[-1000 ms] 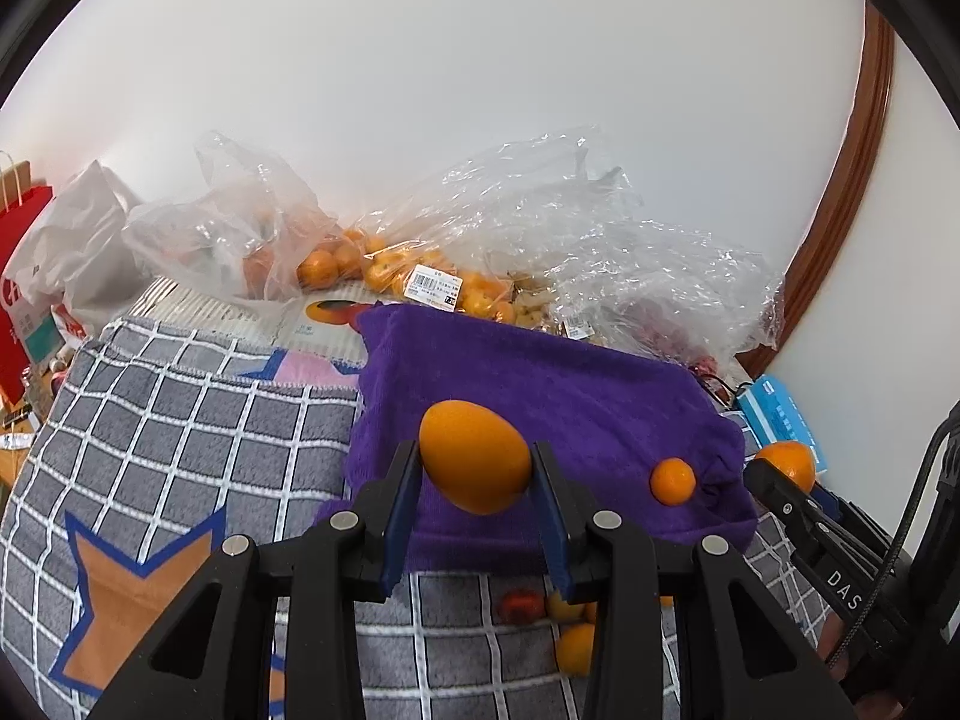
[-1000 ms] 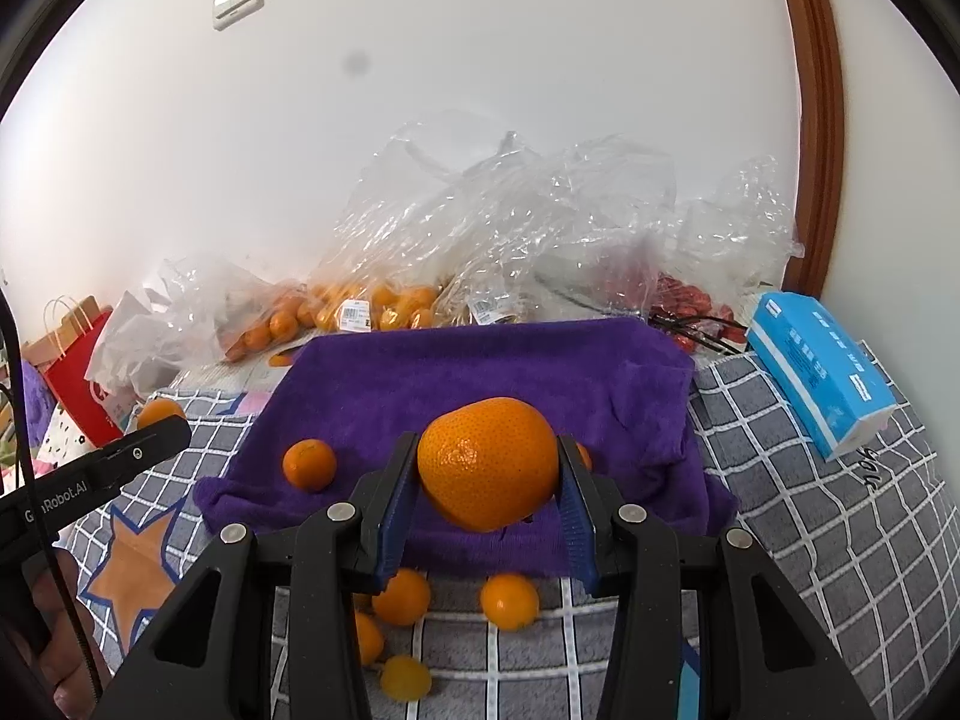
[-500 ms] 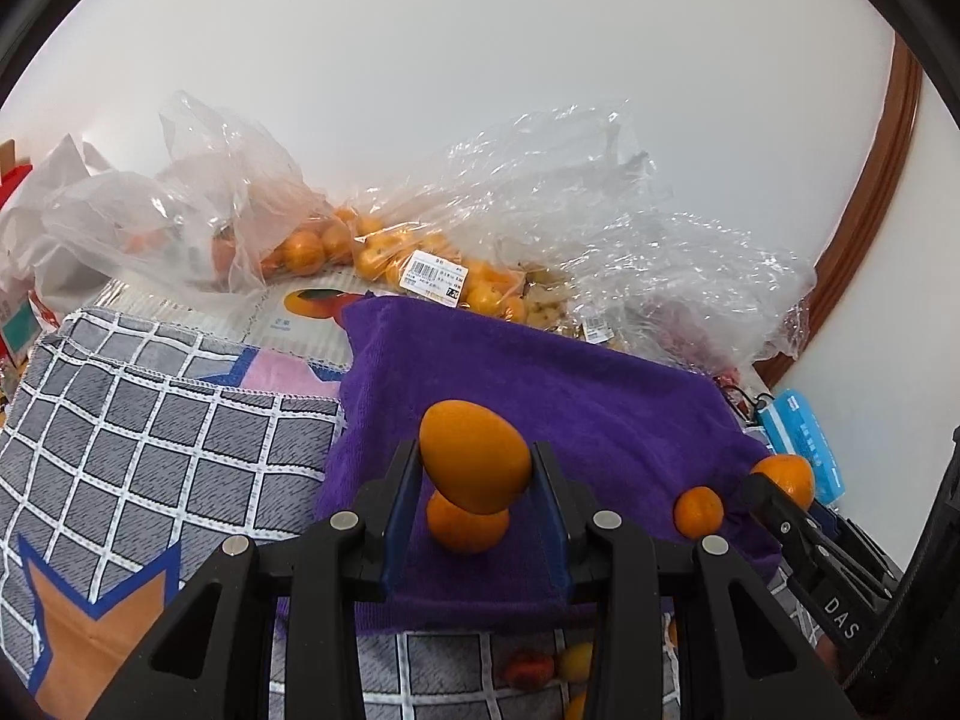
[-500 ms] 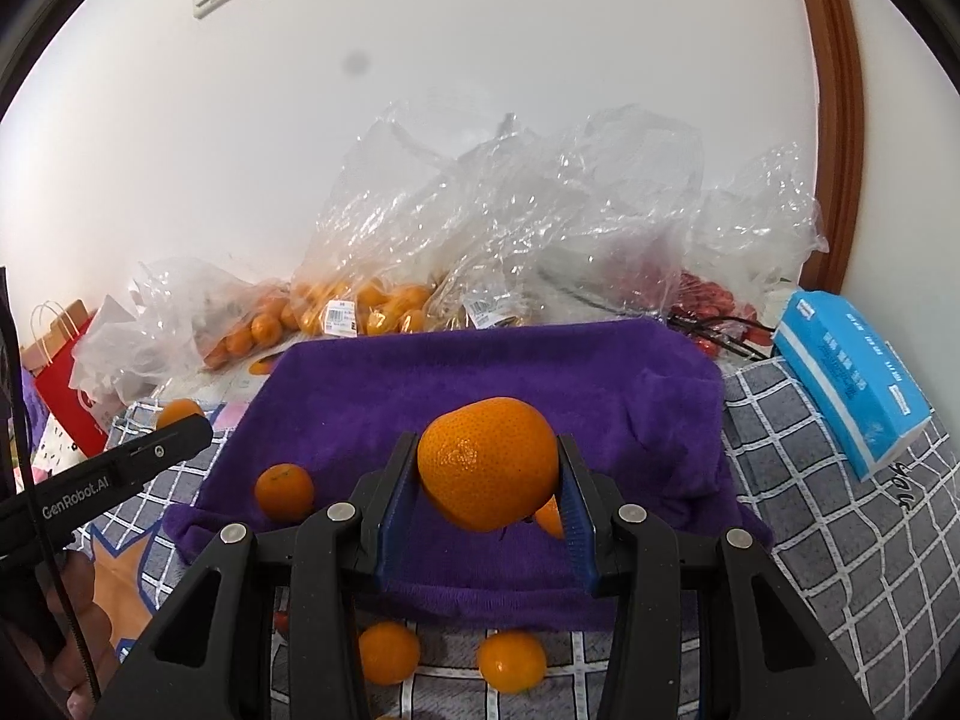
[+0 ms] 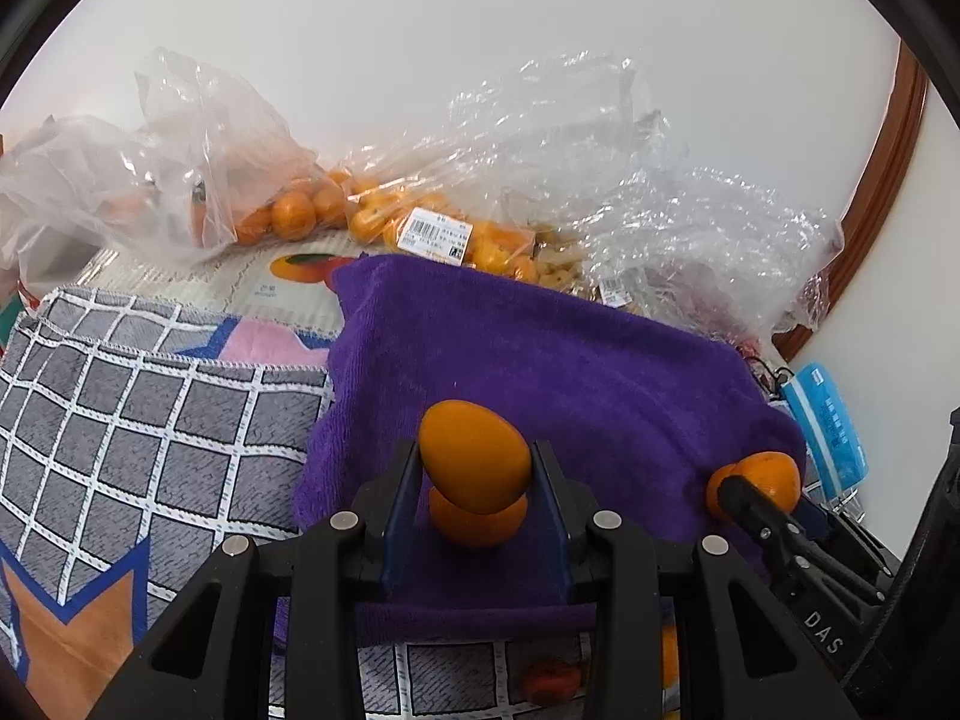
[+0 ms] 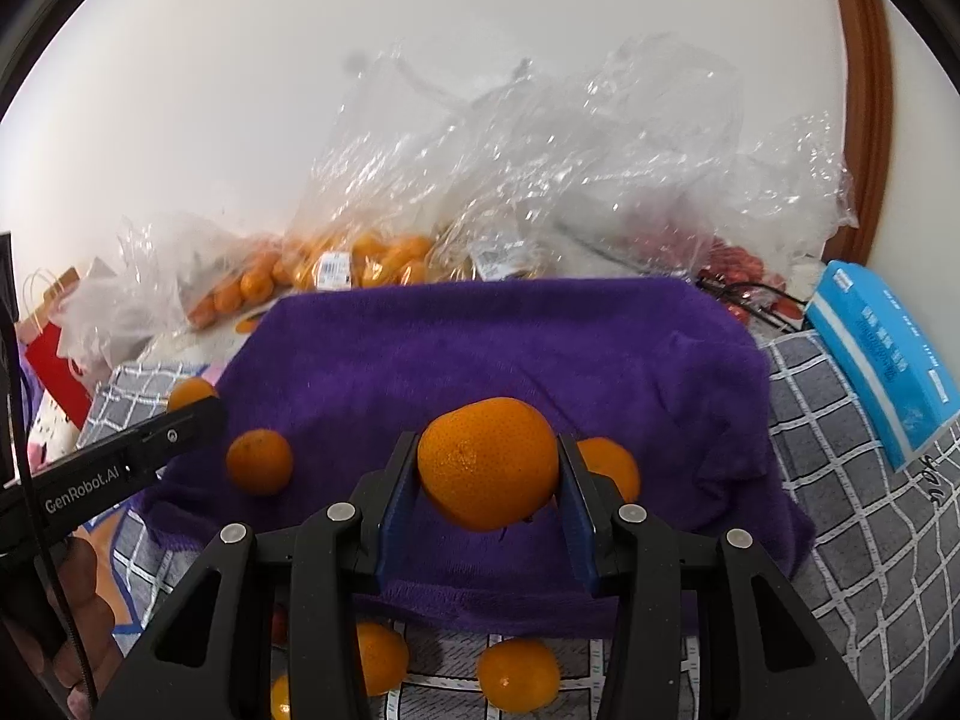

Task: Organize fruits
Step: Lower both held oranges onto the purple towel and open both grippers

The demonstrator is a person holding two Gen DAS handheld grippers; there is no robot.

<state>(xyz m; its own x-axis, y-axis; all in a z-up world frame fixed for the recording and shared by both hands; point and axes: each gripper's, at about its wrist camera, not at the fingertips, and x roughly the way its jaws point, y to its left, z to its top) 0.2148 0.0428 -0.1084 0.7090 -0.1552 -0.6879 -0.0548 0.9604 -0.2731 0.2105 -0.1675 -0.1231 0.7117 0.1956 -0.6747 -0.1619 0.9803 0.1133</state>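
Behind left tongs (image 5: 475, 468), orange (image 5: 477, 519) half hidden

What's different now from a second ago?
Both grippers, left and right, moved forward over the purple towel, each still clamping its orange. Two oranges on the towel stayed put, as did the bags.

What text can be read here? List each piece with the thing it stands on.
"GenRobot.AI": on the left gripper arm, seen from the right wrist.
"DAS": on the right gripper arm, cut off by the frame edge.
Price label on the bagged oranges: barcode and print too small to read.
Blue box: print too blurred.
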